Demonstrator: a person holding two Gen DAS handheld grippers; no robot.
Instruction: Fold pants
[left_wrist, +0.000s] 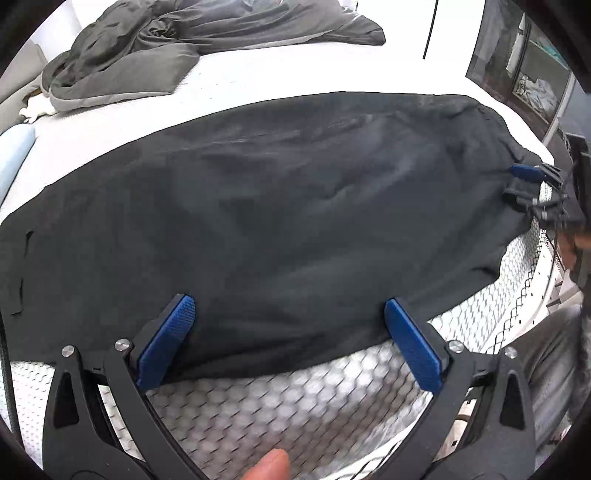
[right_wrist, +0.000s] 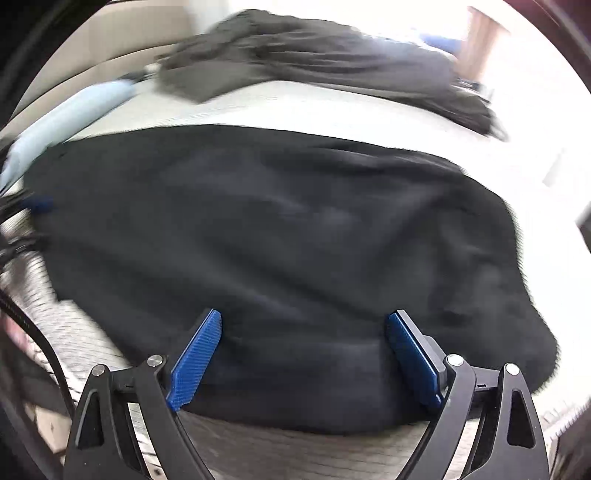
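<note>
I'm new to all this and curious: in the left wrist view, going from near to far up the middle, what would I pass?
Left gripper, jaws open → black pants → bare white mattress → heap of grey bedding.

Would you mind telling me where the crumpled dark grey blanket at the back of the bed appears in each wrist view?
Left wrist: crumpled dark grey blanket fills the upper left, beyond the black pants spread on the white mattress.
Right wrist: blurred, it runs along the top, centre to right.
Shared landmark: the pale blue bolster at the left edge.
</note>
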